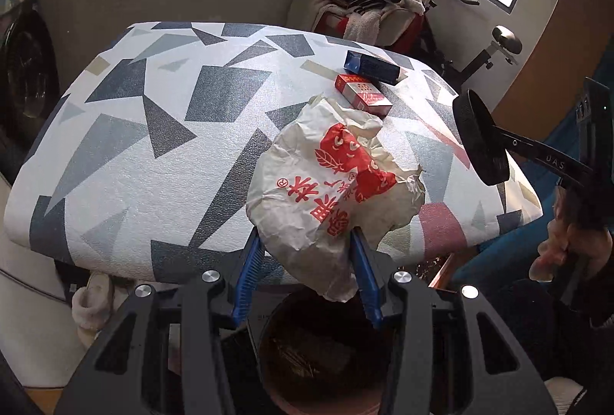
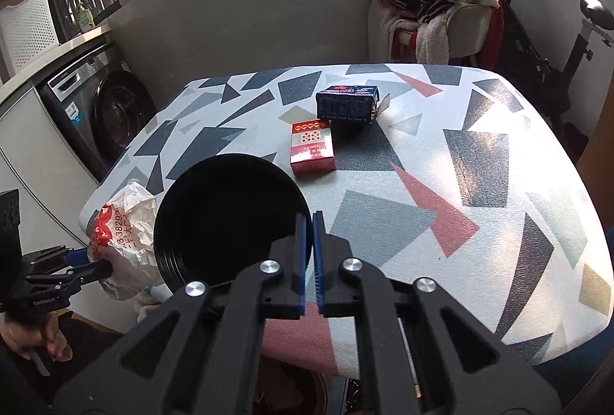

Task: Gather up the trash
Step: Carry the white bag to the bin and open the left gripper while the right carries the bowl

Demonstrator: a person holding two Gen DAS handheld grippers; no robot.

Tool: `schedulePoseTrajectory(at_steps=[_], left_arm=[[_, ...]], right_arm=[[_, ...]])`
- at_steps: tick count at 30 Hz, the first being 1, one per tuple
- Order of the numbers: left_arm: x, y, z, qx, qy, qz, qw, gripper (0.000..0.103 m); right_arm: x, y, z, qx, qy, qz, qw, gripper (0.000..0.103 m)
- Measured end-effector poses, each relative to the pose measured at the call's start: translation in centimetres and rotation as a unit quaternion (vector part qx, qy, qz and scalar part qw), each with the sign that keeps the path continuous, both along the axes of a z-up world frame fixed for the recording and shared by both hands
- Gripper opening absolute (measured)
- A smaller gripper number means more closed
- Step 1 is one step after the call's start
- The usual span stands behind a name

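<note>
The left gripper (image 1: 307, 253) is holding the crumpled paper wrapper (image 1: 337, 184) between its jaws, which are standing partly closed with their blue pads pressing on the wrapper's lower end. The wrapper is hanging past the near edge of the desk (image 1: 153, 146), directly above the round bin (image 1: 318, 349) that is standing on the floor below that edge. The right gripper (image 2: 310, 223) is clamping the rim of a black plate (image 2: 230, 215) with its jaws fully closed, and is carrying the plate above the near-left part of the desk.

The step in hand appears to be disposal of the wrapper. The next move is probably calling for the left jaws to be centred over the bin mouth and then opened, so that the light paper is falling inside rather than catching on the rim.

Two boxes are remaining on the desk, beyond the plate: a red box (image 2: 312, 146) and, touching its far end, a blue box (image 2: 347, 104). Both are probably awaiting collection.

The left wrist view is showing the bin mouth beneath the wrapper; the right wrist view is showing only a dark sliver of it. The right wrist view is showing the plate's full face, which is appearing edge-on in the left wrist view.
</note>
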State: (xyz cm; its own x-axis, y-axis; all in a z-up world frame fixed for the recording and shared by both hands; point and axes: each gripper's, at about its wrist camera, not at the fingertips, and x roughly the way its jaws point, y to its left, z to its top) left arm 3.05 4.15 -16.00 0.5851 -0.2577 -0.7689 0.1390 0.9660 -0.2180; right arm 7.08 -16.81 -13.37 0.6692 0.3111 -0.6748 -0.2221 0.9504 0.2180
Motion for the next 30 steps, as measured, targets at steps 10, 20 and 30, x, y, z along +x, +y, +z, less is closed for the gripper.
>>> schedulePoseTrajectory(at_steps=[10, 20, 30], left_arm=[[-3.4, -1.8, -1.0, 0.016, 0.002, -0.033, 0.9993, 0.046], [-3.7, -2.9, -0.8, 0.020, -0.004, -0.055, 0.9983, 0.048], [-3.7, -2.5, 0.8, 0.034, -0.029, -0.037, 0.9983, 0.086]], right_arm=[[-2.4, 0.0, -0.3, -0.005, 0.004, 0.001, 1.000, 0.008], [-3.2, -0.4, -0.6, -0.004, 0.008, -0.002, 1.000, 0.008], [-3.7, -0.2, -1.1, -0.007, 0.013, 0.001, 1.000, 0.008]])
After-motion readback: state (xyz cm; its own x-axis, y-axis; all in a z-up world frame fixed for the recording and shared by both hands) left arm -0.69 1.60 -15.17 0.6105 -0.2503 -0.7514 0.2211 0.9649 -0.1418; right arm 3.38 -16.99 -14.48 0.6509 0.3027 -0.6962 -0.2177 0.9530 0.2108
